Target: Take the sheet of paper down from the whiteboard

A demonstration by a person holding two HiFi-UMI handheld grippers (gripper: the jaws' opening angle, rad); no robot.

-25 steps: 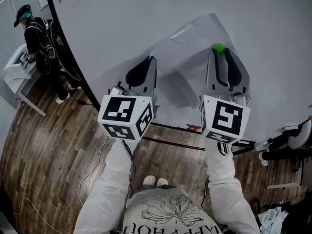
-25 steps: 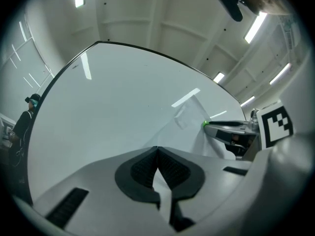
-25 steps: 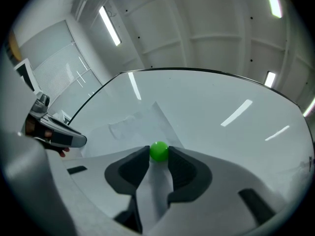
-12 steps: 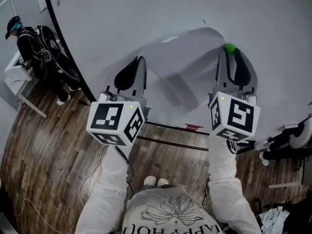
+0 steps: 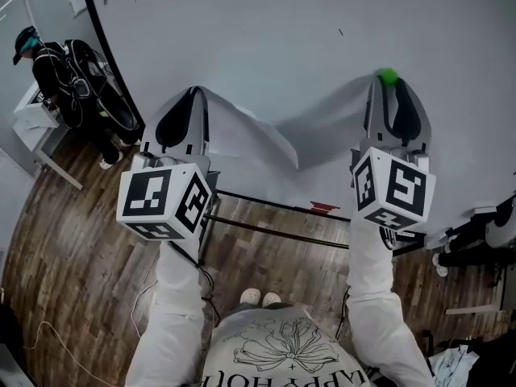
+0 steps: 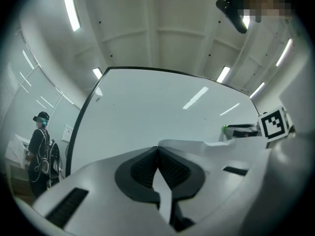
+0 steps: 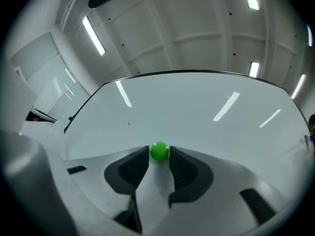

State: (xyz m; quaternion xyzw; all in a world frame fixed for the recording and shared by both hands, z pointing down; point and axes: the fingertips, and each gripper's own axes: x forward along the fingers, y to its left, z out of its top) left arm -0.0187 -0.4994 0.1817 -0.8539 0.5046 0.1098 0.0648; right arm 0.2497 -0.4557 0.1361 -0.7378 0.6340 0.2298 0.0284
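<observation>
A white sheet of paper hangs slack across the whiteboard between my two grippers. My left gripper is shut on the sheet's left corner and holds it off the board. In the left gripper view a strip of paper runs down between the closed pads of that gripper. A green round magnet sits on the sheet's right corner. My right gripper has its fingertips on either side of the magnet. In the right gripper view the magnet fills the gap between the tips of this gripper, with paper below.
The whiteboard's black edge curves down the left. A person in dark clothes stands beyond it by a white desk. A red marker lies on the board's rail, above a wooden floor. Equipment sits at the right.
My left gripper has swung to the left with the paper corner, peeling that side off the board. The right gripper has shifted slightly right, staying at the green magnet.
</observation>
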